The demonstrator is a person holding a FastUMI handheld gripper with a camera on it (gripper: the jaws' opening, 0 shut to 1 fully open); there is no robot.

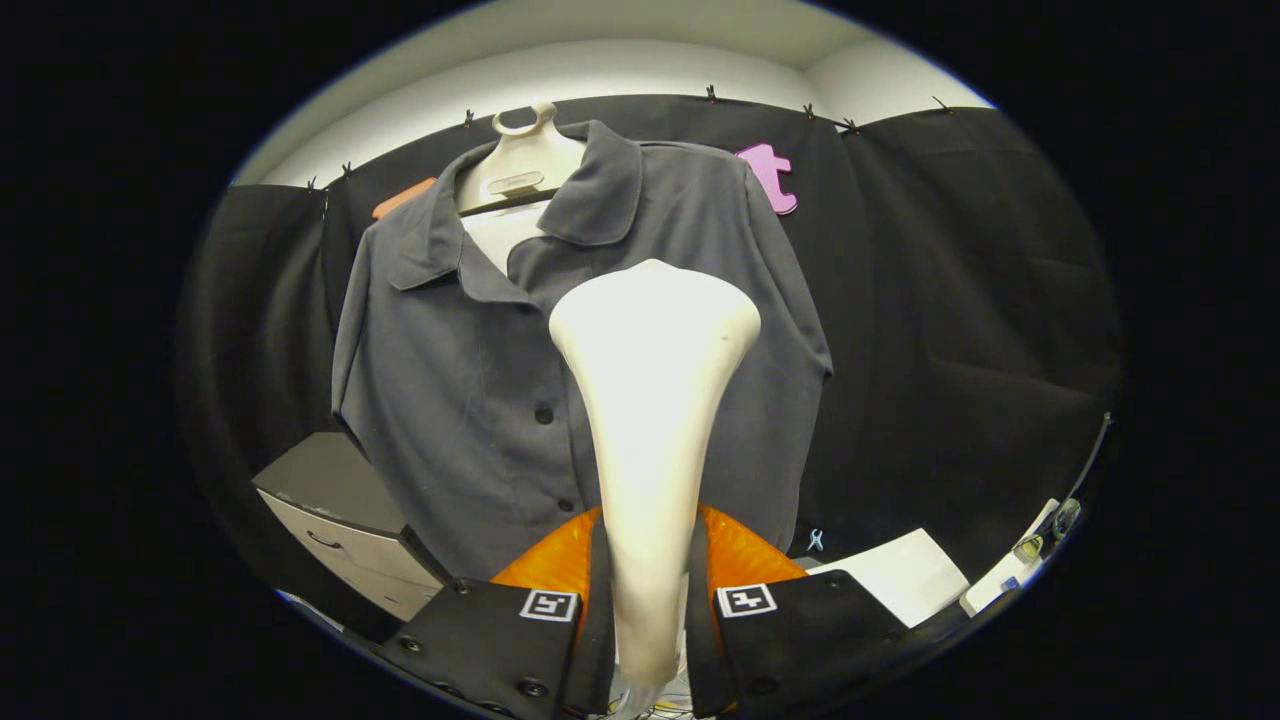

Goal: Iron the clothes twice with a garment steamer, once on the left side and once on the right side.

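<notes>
Black cloth backs a booth where a grey shirt [580, 370] hangs buttoned on a hanger [520, 165], spread flat for steaming. Just before it, the tool [648, 610] clamps the steamer [650, 400] by its handle, head raised toward the shirt's button line.

The steamer [650, 420] hides part of the shirt [470, 380] front; its base is cut off.
</notes>
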